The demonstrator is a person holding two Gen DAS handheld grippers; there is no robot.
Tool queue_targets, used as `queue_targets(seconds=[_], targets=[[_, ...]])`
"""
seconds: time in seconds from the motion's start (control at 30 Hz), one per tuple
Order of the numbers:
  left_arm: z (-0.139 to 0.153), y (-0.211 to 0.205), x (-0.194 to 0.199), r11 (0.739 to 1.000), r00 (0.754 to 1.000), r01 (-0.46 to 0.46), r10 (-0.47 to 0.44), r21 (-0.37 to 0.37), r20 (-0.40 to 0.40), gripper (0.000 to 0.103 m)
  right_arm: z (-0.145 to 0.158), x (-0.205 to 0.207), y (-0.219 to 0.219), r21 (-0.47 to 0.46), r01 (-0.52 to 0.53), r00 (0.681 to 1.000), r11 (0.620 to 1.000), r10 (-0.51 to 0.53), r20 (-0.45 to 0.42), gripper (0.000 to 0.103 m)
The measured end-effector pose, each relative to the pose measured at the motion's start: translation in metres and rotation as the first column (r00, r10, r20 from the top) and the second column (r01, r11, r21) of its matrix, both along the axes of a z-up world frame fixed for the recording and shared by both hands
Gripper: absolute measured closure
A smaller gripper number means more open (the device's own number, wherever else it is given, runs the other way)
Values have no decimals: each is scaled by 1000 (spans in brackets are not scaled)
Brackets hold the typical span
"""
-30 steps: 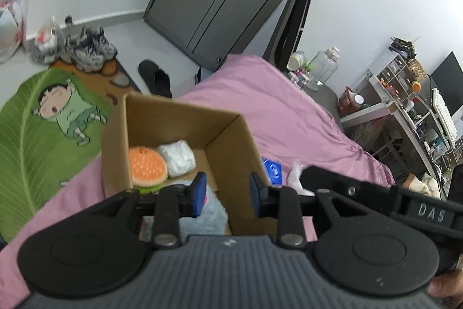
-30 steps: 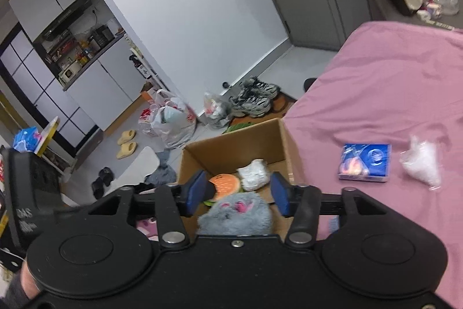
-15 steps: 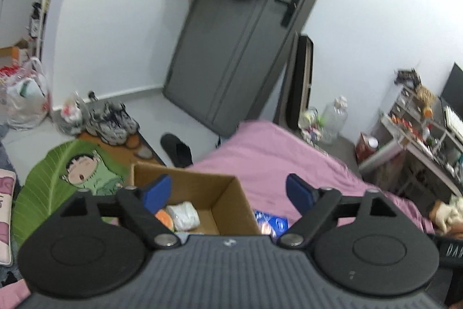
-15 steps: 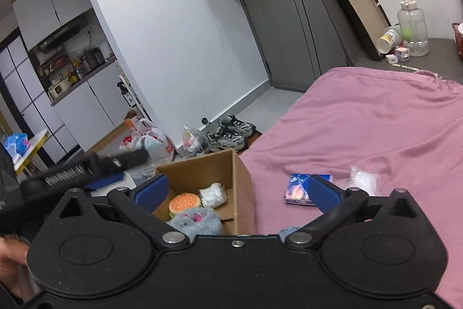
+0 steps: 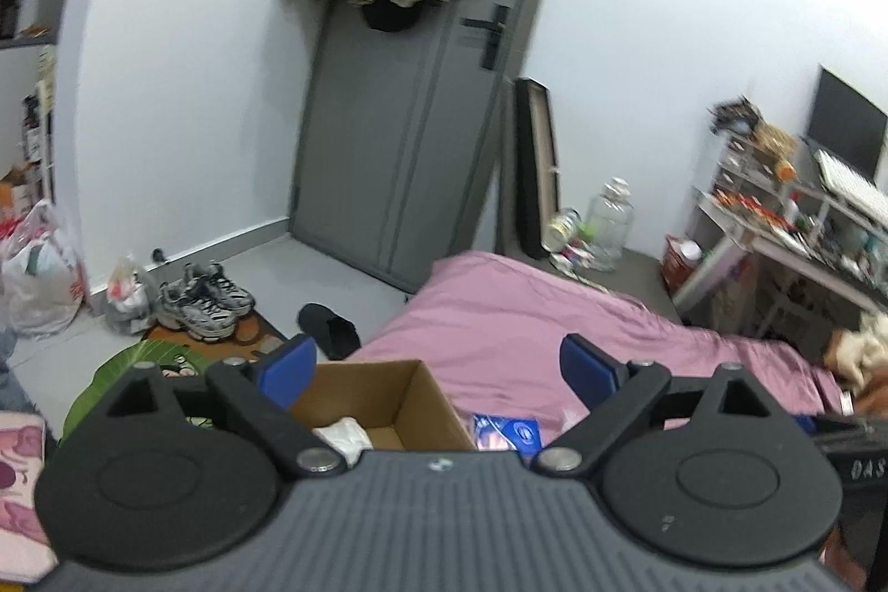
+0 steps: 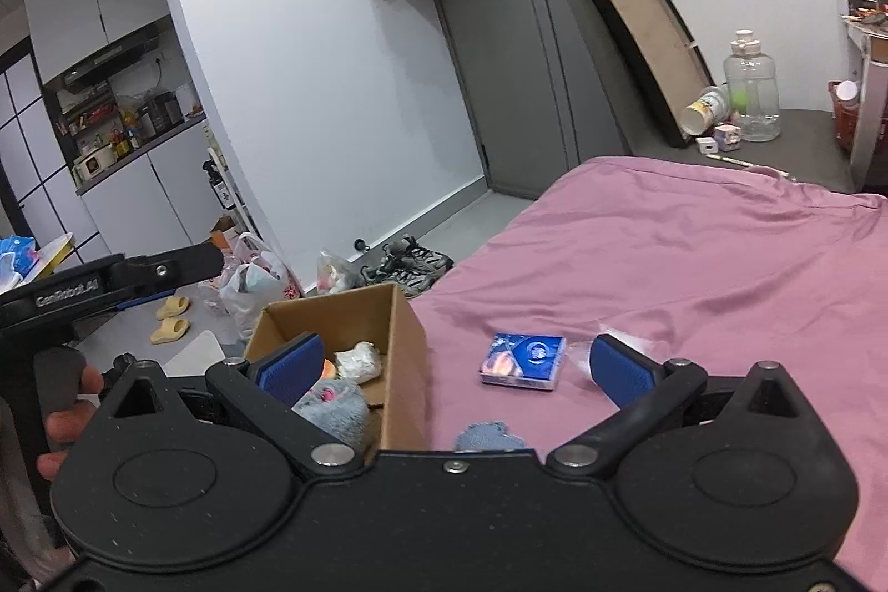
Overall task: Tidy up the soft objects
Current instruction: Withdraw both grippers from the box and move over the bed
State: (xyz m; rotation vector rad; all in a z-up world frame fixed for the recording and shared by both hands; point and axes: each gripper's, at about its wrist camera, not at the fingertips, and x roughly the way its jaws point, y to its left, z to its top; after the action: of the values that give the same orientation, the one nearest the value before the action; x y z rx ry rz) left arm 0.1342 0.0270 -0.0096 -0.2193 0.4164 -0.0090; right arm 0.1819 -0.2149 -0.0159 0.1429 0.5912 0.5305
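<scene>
A cardboard box (image 6: 402, 359) stands on the pink bed (image 6: 694, 259) near its left edge; it also shows in the left wrist view (image 5: 410, 392). Inside lie a grey fluffy toy (image 6: 333, 406), a white soft bundle (image 6: 361, 359) and an orange burger toy, mostly hidden. A blue packet (image 6: 521, 362) and a clear plastic bag (image 6: 583, 353) lie on the sheet right of the box. A small blue-grey cloth piece (image 6: 488, 436) lies near my right gripper (image 6: 452, 367), which is open and empty above the box. My left gripper (image 5: 438, 367) is open and empty, raised behind the box.
A grey door (image 5: 399, 137) with hanging clothes stands ahead. Sneakers (image 5: 205, 300), plastic bags (image 5: 39, 264) and a green rug (image 5: 111, 381) lie on the floor left of the bed. A cluttered desk (image 5: 793, 226) stands right. A large water bottle (image 6: 749, 87) sits beyond the bed.
Both grippers have opened wide and lifted up and back from the box. The grey fluffy toy now lies in the box.
</scene>
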Motion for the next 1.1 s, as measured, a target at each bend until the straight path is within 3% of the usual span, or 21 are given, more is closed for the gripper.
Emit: queue_targets(seconds=[0.17,0.27,0.4,0.7,1.1], targets=[[-4,-13,-5,996,995,90,-89,26,-39,9,-2,-6,-11,-36,-21,1000,999,21,-16,0],[-7,-16,-7,993,992,112,-111,25,-62,9,-2,-12,-15,-64,-23,1000,998,24,2,0],[-11,-22,-8,992,988,123,-120,28,-97,9,-6,-11,-24,-47,-7,999,999,5,-47,0],[-23,-37,1,977,963,212,-205,23,-172,0,-21,-10,-49,-27,53,993,998,-55,-106,0],[-39,-70,27,961,921,278,-265,3,-285,0,-45,-1,-65,-26,71,976,997,-75,-203,0]])
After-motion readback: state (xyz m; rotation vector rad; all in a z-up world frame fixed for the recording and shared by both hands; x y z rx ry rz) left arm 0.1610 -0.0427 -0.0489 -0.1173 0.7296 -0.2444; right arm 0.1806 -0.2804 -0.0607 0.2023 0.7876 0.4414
